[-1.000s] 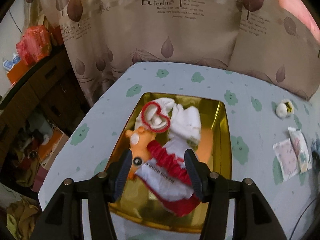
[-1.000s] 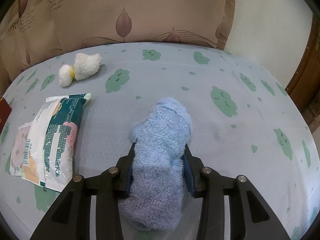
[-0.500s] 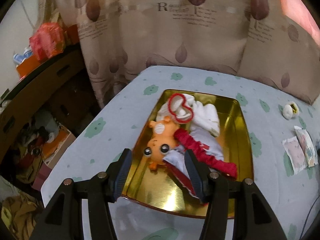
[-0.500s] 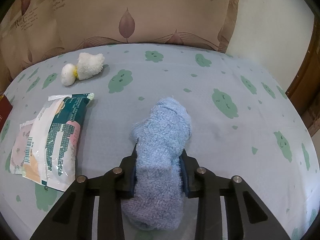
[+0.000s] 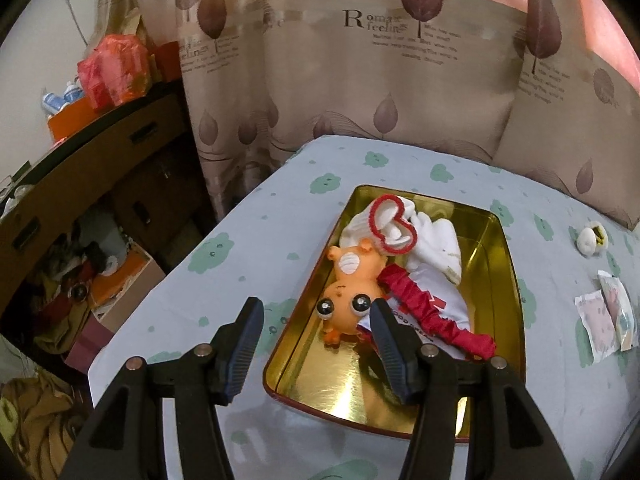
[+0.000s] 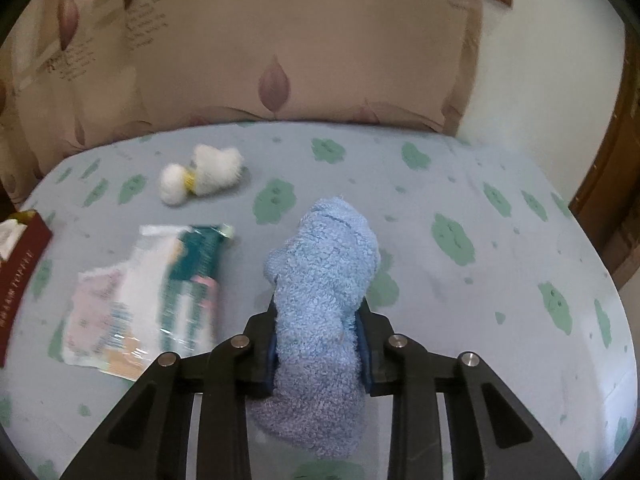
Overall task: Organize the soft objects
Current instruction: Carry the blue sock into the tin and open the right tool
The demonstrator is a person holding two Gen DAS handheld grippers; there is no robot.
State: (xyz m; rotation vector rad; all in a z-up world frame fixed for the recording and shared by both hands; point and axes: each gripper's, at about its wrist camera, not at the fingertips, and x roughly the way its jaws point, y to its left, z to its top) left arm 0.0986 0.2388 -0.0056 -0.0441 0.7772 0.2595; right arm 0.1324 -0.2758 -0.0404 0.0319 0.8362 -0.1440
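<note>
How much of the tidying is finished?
Partly. The gold tin already holds an orange toy, white socks and red-trimmed cloth. The right tool grips a blue fluffy sock. The white fluffy sock remains on the table.

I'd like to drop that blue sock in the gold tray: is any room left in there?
Yes. The tray has bare gold floor along its near end, below the orange toy, and a strip down its right wall beside the white socks. The middle and far left are crowded. The right tool grips the blue sock.
</note>
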